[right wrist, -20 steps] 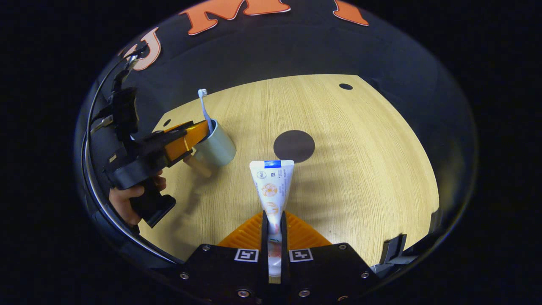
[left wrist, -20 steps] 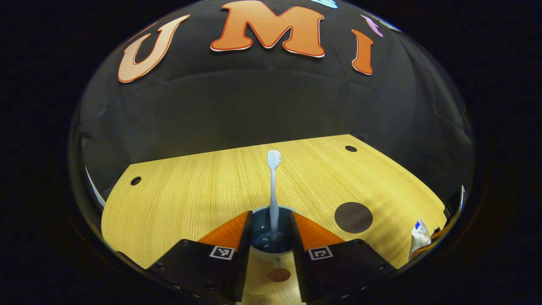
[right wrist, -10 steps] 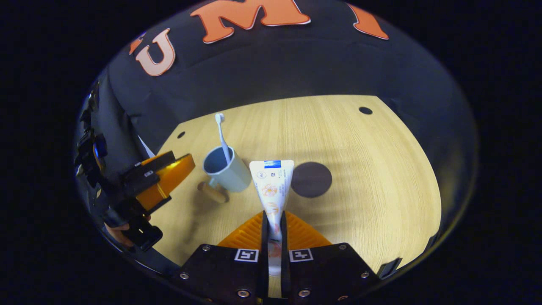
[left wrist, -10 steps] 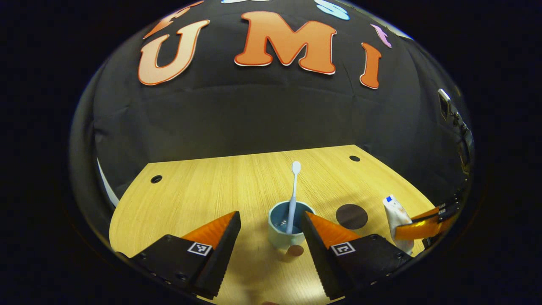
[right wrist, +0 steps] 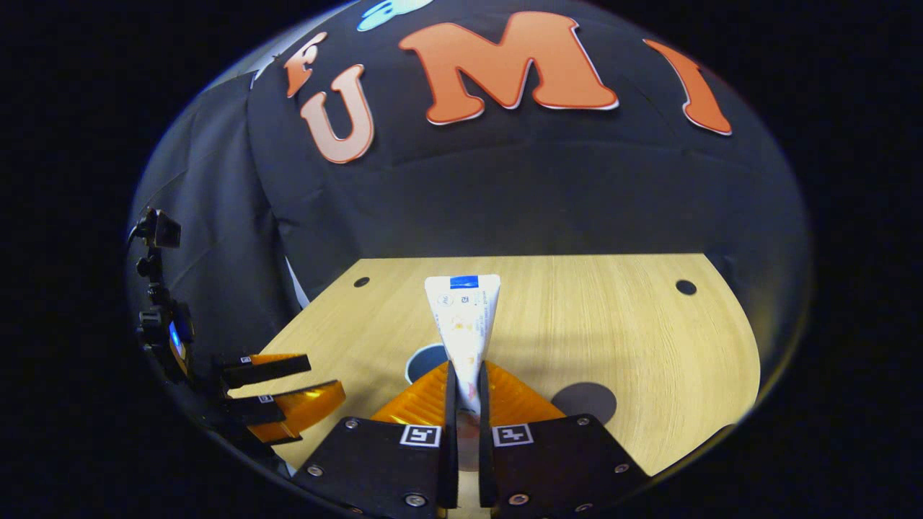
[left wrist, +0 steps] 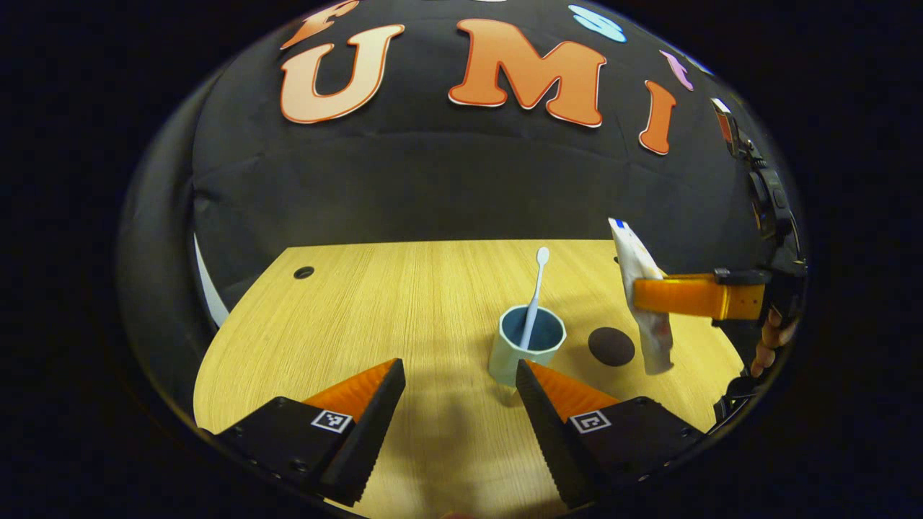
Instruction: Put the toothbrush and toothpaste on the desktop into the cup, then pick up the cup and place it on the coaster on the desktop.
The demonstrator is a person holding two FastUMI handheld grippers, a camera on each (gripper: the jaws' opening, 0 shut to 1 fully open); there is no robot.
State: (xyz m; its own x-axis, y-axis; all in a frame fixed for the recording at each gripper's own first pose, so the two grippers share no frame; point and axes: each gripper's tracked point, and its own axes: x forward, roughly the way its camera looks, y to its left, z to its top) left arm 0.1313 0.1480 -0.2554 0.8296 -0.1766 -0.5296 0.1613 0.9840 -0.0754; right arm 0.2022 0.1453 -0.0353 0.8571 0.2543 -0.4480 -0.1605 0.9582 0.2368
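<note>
With our right gripper [right wrist: 463, 393] pinching the toothpaste tube [right wrist: 464, 324] & left gripper [left wrist: 458, 404] spread, tube may clip the toothbrush [left wrist: 533, 292] & tip the cup [left wrist: 525, 349].

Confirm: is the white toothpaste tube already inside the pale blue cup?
No, the white toothpaste tube hangs in the air, pinched by the right gripper, beside the pale blue cup.

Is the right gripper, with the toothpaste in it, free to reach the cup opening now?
Probably yes: the right gripper holds the toothpaste raised beside the cup. Its mouth is open apart from the toothbrush, and the left gripper stands open, clear of it.
</note>
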